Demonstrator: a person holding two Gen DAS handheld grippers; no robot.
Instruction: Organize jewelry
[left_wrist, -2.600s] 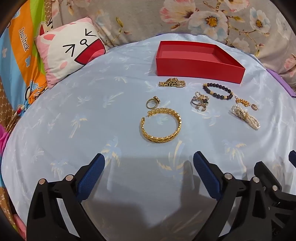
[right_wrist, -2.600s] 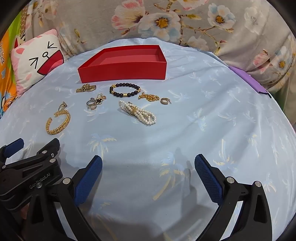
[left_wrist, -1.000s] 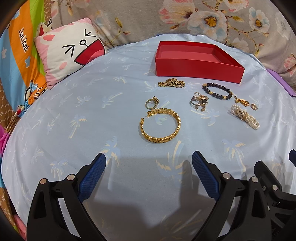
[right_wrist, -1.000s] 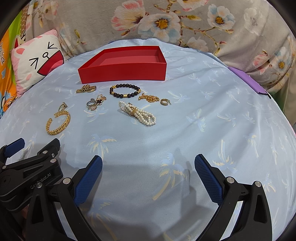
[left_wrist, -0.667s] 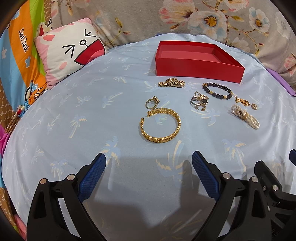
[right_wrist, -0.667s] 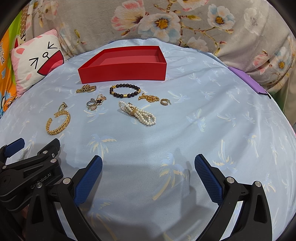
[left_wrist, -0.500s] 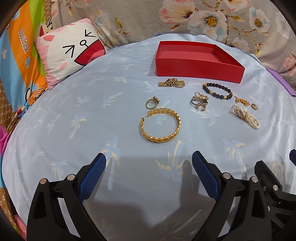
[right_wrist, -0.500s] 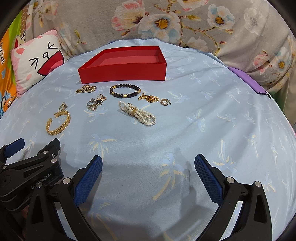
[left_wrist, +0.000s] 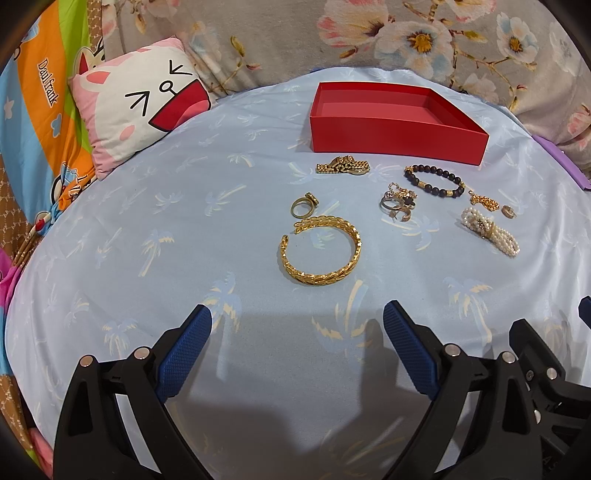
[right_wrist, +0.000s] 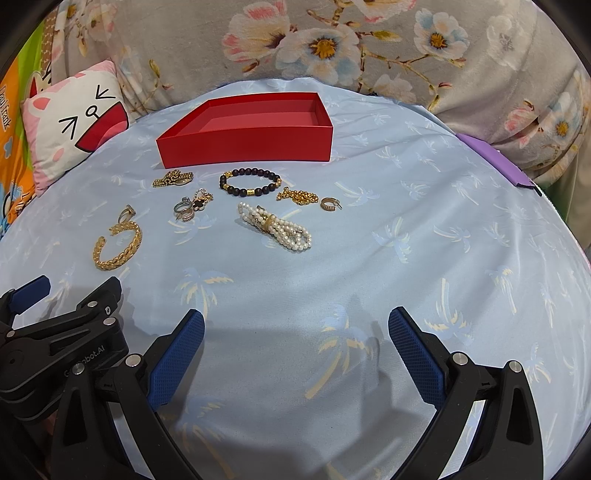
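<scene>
Jewelry all lies on the sheet, none boxed yet. We've got the left gripper (left_wrist: 297, 323) and right gripper (right_wrist: 295, 326) gaping wide, holding nothing. Just ahead: our gold bangle (left_wrist: 319, 251), ring (left_wrist: 303, 206), pearls (right_wrist: 275, 226), bead bracelet (right_wrist: 250, 181). Beyond them, the red box (left_wrist: 397, 138) sits empty. Everything's left to do. Nothing has shifted since a moment ago.

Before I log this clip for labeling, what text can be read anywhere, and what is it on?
"Daulfrank": on the orange striped fabric at the left edge, left wrist view.
"G...nbot.AI": white print on the left hand-held gripper body, right wrist view; middle letters hidden.
Nothing legible on the red box or jewelry.
</scene>
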